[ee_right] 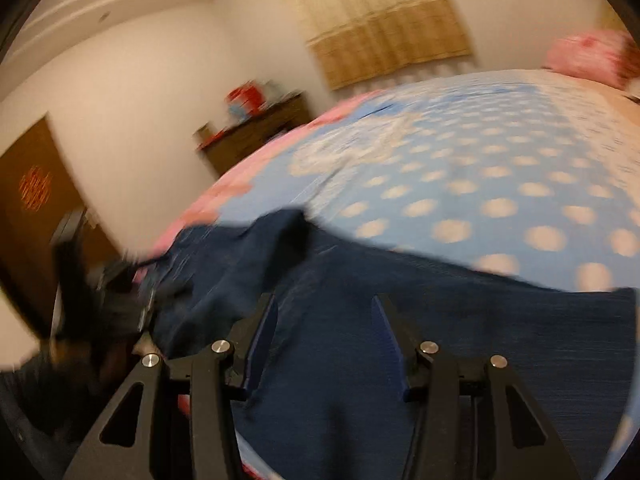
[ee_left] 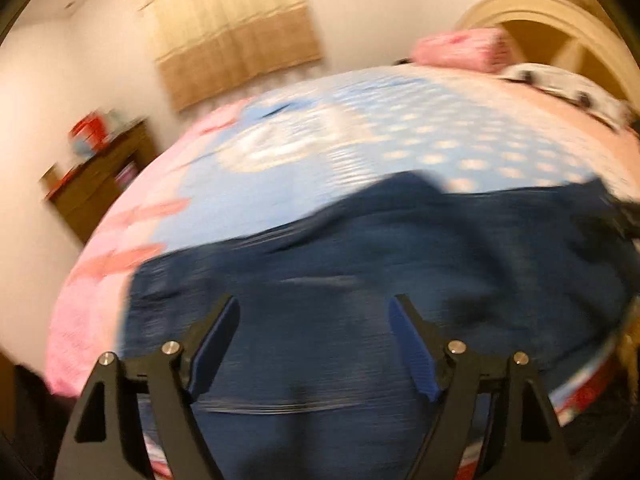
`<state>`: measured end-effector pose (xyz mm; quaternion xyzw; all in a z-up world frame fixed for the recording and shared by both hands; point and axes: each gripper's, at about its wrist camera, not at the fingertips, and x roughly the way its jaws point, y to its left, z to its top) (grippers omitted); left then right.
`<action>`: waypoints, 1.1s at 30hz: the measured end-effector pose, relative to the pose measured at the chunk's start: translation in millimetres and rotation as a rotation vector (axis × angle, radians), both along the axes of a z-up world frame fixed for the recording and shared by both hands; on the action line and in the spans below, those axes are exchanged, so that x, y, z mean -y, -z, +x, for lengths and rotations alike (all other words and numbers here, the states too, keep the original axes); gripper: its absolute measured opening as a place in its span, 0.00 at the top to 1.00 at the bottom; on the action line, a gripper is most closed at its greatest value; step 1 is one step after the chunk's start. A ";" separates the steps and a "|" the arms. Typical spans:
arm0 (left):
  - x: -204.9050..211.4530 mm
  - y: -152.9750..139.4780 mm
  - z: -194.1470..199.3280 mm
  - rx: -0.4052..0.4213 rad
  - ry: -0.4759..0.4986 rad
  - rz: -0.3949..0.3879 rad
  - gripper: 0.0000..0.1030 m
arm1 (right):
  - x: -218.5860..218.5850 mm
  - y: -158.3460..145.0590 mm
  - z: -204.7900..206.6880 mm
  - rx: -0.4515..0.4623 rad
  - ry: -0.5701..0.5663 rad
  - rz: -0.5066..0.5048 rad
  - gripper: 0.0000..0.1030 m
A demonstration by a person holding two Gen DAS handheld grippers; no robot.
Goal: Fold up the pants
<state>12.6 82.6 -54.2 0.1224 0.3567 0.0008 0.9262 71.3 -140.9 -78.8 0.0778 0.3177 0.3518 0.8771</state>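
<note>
Both views are smeared by motion blur. At the bottom of the left wrist view, the left claw (ee_left: 314,304) is spread wide, its blue-padded fingers (ee_left: 214,344) apart with nothing between them, above the navy pants (ee_left: 380,264). The pants lie across the lower half of the frame on the bed (ee_left: 400,128), whose cover is light blue with pale dots and pink edges.

In the right wrist view the right claw (ee_right: 325,304) is likewise spread and holds nothing, over the pants (ee_right: 460,340); a bunched fold rises at centre left. Beyond, the dotted bed (ee_right: 480,168) fills the right side. Farther off, a pink pillow (ee_right: 588,56) sits upper right, a brown cabinet (ee_right: 256,132) stands by the wall, and a tan curtain (ee_right: 384,20) hangs at top.
</note>
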 end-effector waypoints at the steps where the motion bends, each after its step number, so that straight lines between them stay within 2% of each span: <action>1: -24.1 0.1 8.0 -0.010 -0.069 0.019 0.21 | -10.5 4.5 -0.5 -0.005 -0.021 -0.018 0.51; 3: -59.9 3.0 19.9 -0.030 -0.163 0.045 0.21 | -22.6 12.4 0.4 -0.029 -0.047 -0.026 0.51; 5: -96.4 5.4 29.3 -0.048 -0.253 0.034 0.20 | -28.6 18.5 1.5 -0.052 -0.060 -0.019 0.51; 9: -160.9 20.3 43.5 -0.120 -0.349 -0.068 0.19 | -27.7 23.3 5.9 -0.073 -0.044 -0.025 0.51; 16: -187.7 42.1 68.2 -0.203 -0.352 -0.231 0.18 | -31.3 25.0 11.8 -0.092 -0.030 -0.042 0.51; 24: -194.8 47.8 68.7 -0.228 -0.304 -0.374 0.18 | -42.1 29.3 16.7 -0.092 -0.046 -0.062 0.51; 28: -209.4 54.6 72.3 -0.256 -0.292 -0.496 0.18 | -45.2 29.7 18.3 -0.095 -0.048 -0.066 0.51; 31: -216.3 48.0 66.8 -0.241 -0.272 -0.596 0.18 | -47.3 29.4 17.4 -0.088 -0.053 -0.079 0.51; 33: -216.3 41.1 64.1 -0.220 -0.251 -0.628 0.18 | -46.5 29.5 16.0 -0.086 -0.056 -0.082 0.51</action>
